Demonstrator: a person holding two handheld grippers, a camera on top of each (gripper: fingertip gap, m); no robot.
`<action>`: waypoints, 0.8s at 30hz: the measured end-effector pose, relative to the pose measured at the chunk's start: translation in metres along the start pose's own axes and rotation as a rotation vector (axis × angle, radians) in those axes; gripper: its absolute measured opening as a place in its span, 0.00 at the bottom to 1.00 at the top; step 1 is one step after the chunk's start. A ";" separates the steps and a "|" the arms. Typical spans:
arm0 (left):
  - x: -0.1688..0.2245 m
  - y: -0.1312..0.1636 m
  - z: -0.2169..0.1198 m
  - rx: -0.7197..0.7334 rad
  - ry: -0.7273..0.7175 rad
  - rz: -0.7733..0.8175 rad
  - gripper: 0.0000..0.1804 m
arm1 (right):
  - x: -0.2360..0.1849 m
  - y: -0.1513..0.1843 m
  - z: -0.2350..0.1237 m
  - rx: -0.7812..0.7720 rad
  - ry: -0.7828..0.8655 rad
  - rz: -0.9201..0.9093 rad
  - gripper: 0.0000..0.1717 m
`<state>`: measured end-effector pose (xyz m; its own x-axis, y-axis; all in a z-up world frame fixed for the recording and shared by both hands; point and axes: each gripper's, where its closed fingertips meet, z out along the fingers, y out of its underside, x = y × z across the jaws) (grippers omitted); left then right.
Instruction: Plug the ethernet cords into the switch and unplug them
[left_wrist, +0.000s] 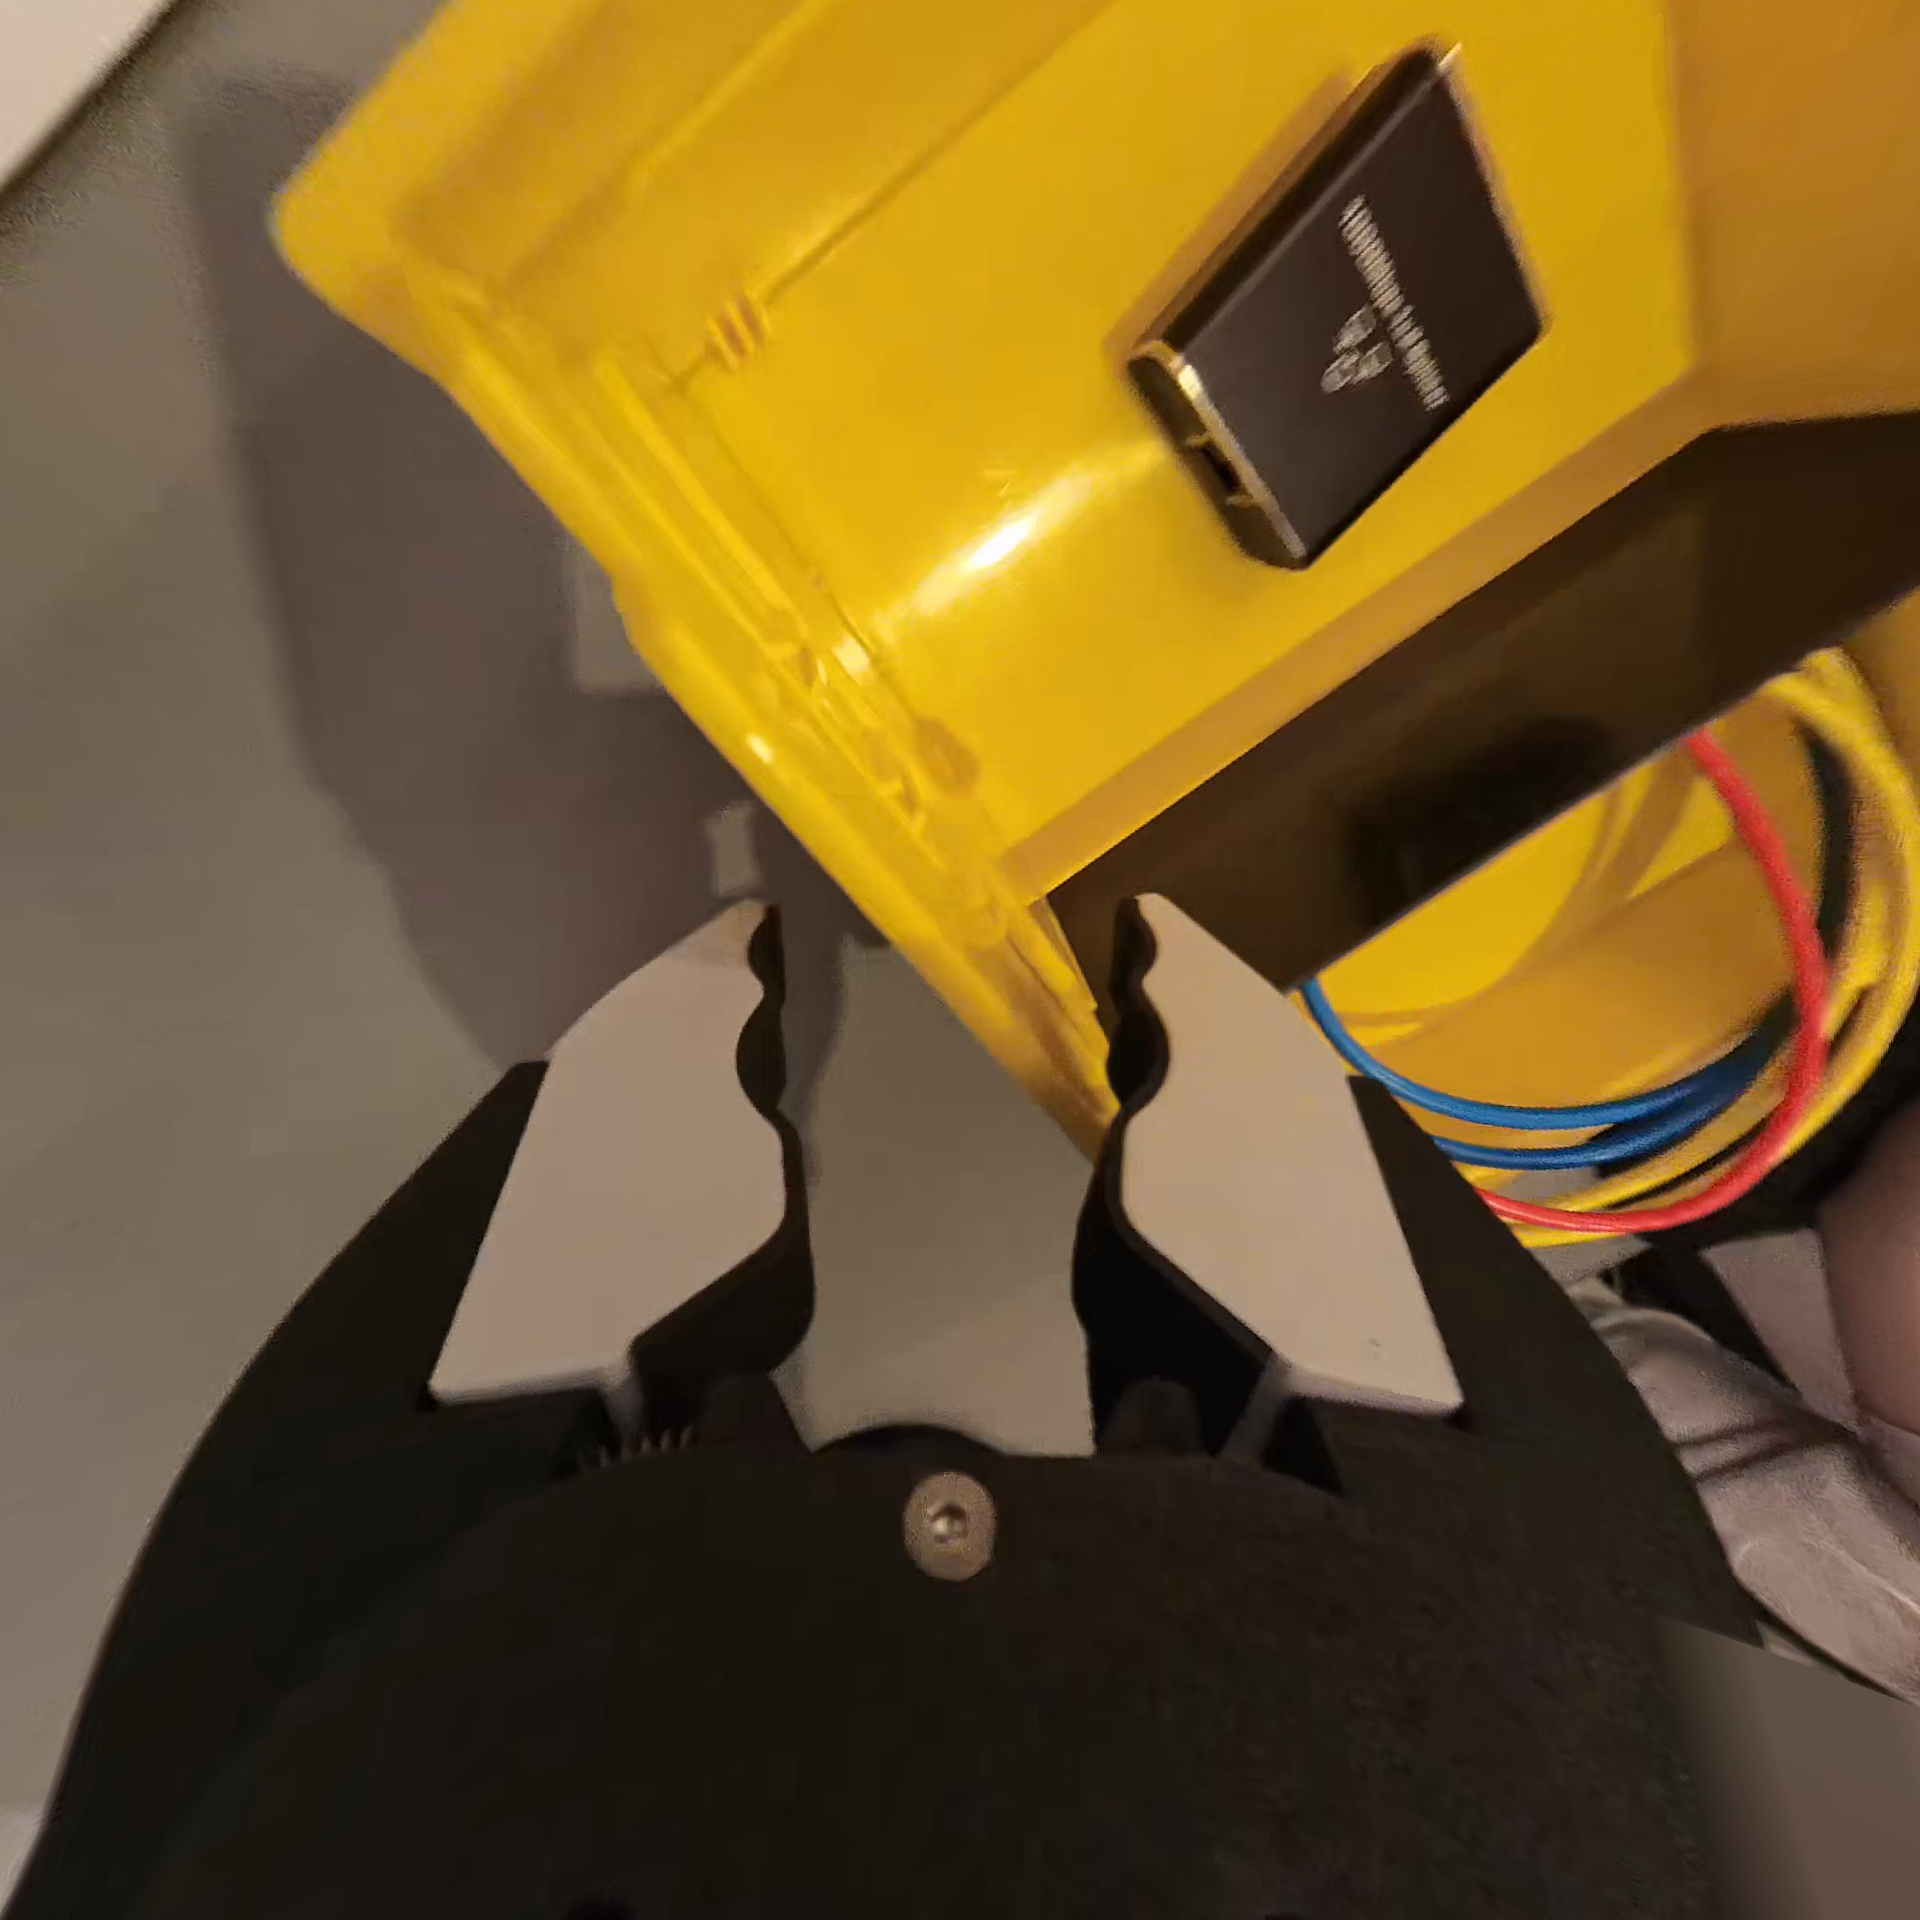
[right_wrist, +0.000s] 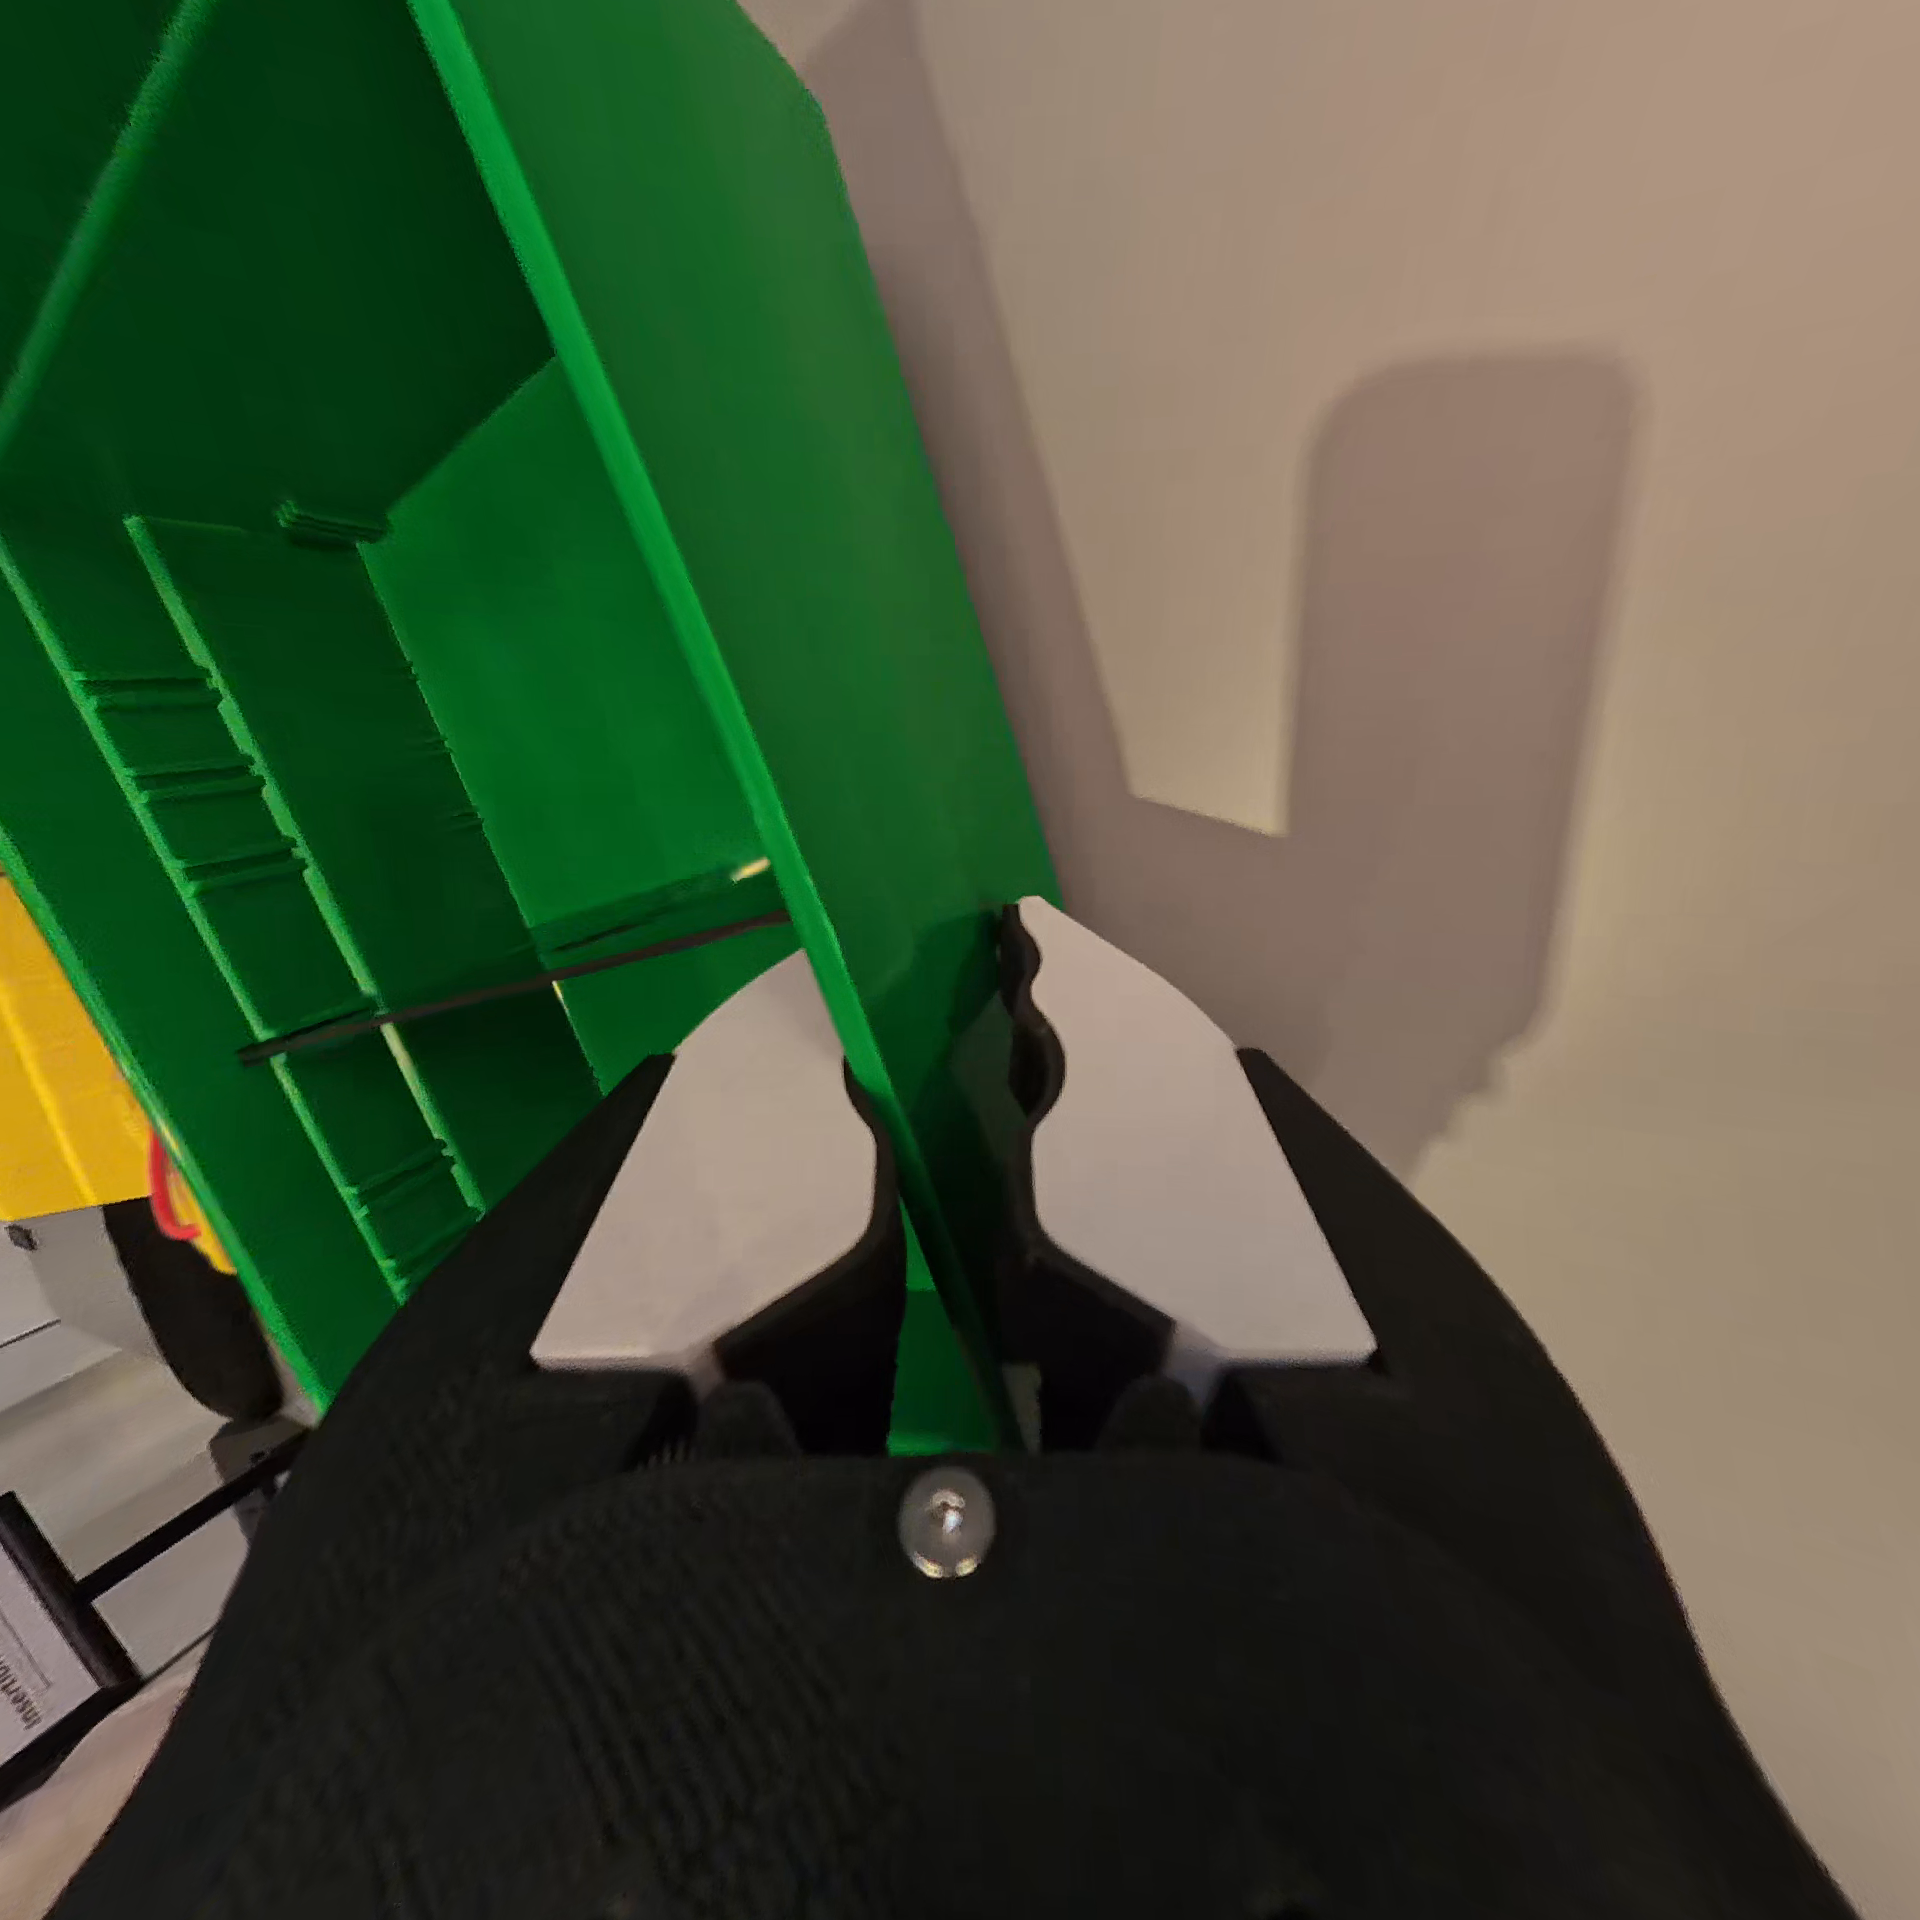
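In the left wrist view a yellow plastic bin (left_wrist: 935, 364) fills the top, tilted, with a small black box-shaped device (left_wrist: 1340, 343) lying on its inner face. Thin blue (left_wrist: 1507, 1117) and red (left_wrist: 1766, 883) cords curl inside it at the right. My left gripper (left_wrist: 945, 914) is open. The bin's rim (left_wrist: 1039, 997) stands between the jaws, close to the right finger (left_wrist: 1226, 1091). In the right wrist view my right gripper (right_wrist: 914, 935) is open around the thin side wall (right_wrist: 914, 1039) of a green bin (right_wrist: 416, 623). The wall lies by the left pad.
A dark panel (left_wrist: 1455, 727) crosses the yellow bin. A gloved hand (left_wrist: 1766, 1455) shows at the right edge. The yellow bin (right_wrist: 52, 1091) sits left of the green one. A thin black line (right_wrist: 520, 987) crosses the green bin. A cream surface (right_wrist: 1351, 312) lies to the right. There is about 45 cm between the tips of the two grippers.
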<state>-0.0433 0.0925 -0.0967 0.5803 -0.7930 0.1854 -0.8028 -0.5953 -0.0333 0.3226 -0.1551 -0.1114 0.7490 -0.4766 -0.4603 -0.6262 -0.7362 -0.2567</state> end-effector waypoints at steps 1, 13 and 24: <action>0.003 0.001 0.005 -0.035 0.013 -0.010 0.33 | 0.000 0.000 0.002 -0.004 0.009 -0.003 0.10; -0.028 0.010 -0.007 -0.086 0.170 -0.124 0.06 | 0.016 0.008 -0.007 -0.054 0.063 0.102 0.11; -0.161 0.091 -0.038 0.017 0.123 -0.245 0.04 | -0.024 -0.022 0.025 -0.150 0.059 0.103 0.11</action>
<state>-0.2147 0.1709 -0.0921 0.7350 -0.6041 0.3080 -0.6376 -0.7703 0.0107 0.3130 -0.1159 -0.1159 0.6965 -0.5774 -0.4262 -0.6643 -0.7433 -0.0787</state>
